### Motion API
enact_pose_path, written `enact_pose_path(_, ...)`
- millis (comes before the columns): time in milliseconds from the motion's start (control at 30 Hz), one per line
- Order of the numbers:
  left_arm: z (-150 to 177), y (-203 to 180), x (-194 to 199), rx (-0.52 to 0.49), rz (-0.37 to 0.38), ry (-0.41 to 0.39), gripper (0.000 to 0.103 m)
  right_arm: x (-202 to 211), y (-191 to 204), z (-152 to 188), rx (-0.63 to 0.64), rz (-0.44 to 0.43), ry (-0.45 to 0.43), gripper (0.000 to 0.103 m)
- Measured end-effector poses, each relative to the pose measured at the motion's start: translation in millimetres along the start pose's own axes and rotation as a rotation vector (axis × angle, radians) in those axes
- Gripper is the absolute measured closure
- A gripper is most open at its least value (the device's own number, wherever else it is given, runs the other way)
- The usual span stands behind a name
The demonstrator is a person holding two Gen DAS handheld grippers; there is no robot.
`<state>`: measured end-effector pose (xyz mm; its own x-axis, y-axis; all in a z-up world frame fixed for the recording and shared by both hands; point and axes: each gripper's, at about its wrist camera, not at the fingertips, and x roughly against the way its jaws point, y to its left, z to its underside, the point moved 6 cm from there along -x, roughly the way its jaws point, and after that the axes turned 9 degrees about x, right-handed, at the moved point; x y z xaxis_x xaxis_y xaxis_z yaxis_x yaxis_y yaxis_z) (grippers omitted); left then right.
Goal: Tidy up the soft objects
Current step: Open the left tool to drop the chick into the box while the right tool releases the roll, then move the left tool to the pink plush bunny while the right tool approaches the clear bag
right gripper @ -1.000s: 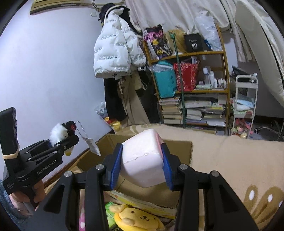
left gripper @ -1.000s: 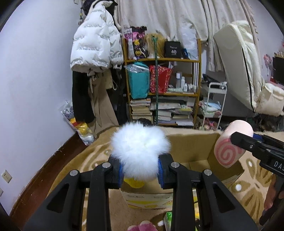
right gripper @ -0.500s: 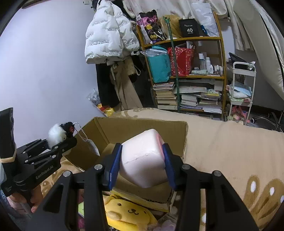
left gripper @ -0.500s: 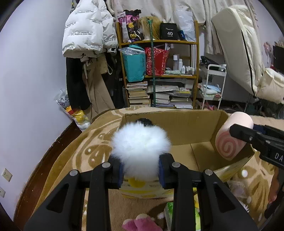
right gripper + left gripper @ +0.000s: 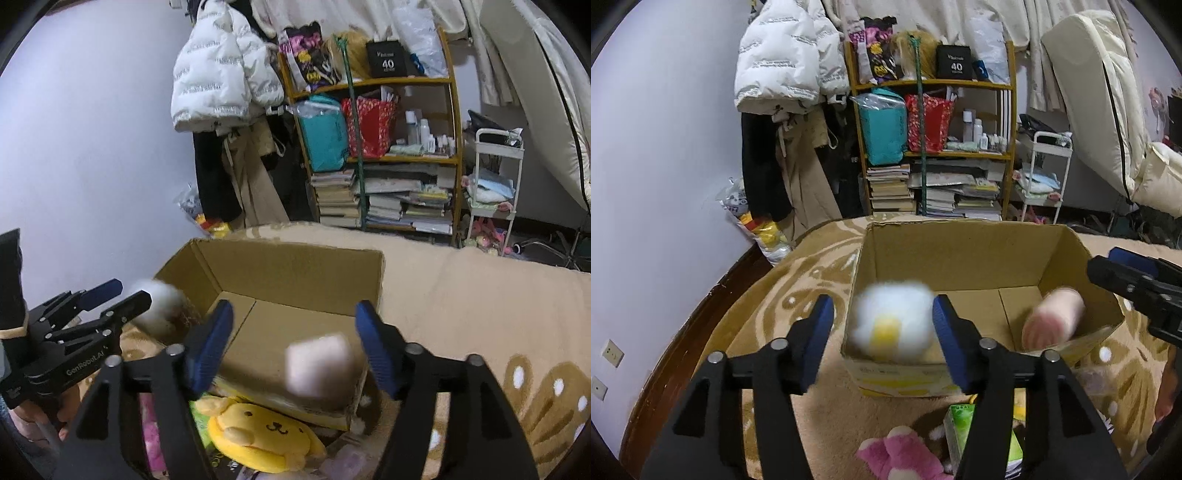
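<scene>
1. Cardboard box (image 5: 960,254): open-topped, plain brown corrugated walls, flat seamed floor; stands on the blanket
2. Blanket (image 5: 461,291): tan, fleecy, pale leaf and paw patterns
3. Left gripper (image 5: 882,332): black frame, blue pads; jaws opening, spread clear of the pompom between them
4. White pompom (image 5: 892,319): round, fluffy, yellow patch on its underside, motion-blurred; loose at the box's near-left corner, over the rim
5. Right gripper (image 5: 295,345): same build; jaws opening, pads off the roll
6. Pink roll (image 5: 319,365): smooth, foam-like, blocky with rounded edges, blurred; loose between the pads at the box's near wall, right side
7. Yellow dog plush (image 5: 258,435): soft, floppy-eared, lying against the box's near wall
8. Pink plush (image 5: 901,458): shaggy, on the blanket's near edge
</scene>
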<state>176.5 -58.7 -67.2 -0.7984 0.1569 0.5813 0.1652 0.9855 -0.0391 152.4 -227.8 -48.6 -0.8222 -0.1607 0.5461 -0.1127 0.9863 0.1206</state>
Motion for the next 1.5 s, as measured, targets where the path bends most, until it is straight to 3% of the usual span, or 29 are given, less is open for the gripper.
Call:
enact_pose_path(100, -0.2, 2.6, 6.7, 0.012, -0.004, -0.001, 0.032, 10.7, 0.2, -1.0, -0.01, 0.015, -0.01, 0.015)
enact_pose_path(200, 2.0, 6.8, 16.4, 0.015, -0.018, -0.008, 0.018, 21.0, 0.5, -1.8, -0.021, 0.025, -0.019, 0.013)
enact_pose_path(333, 2.3, 13.8, 30.1, 0.038, -0.026, -0.014, 0.008, 33.2, 4.6, -0.5, -0.008, 0.053, -0.022, 0.0)
enact_pose_path(400, 2.0, 19.3, 37.2, 0.065, -0.028, -0.016, 0.005, 39.8, 6.9, 0.9, -0.003, 0.061, -0.029, 0.0)
enact_pose_path(700, 5.5, 46.8, 59.4, 0.168, -0.035, 0.015, 0.004, 62.2, 13.6, 10.0, 0.012, 0.096, 0.007, 0.0)
enact_pose_path(867, 14.0, 51.2, 74.3, 0.119, -0.08, 0.046, 0.004, 73.8, 18.2, 14.3, 0.025, 0.1, 0.011, 0.0)
enact_pose_path(1200, 29.9, 54.7, 95.7, 0.125, -0.088, 0.09, 0.004, 94.1, 29.8, 28.3, 0.033, 0.101, 0.044, 0.0)
enact_pose_path(1500, 40.7, 54.4, 80.6, 0.118, -0.104, 0.153, 0.004, 87.5, 17.4, 36.6, 0.015, 0.148, 0.088, 0.0)
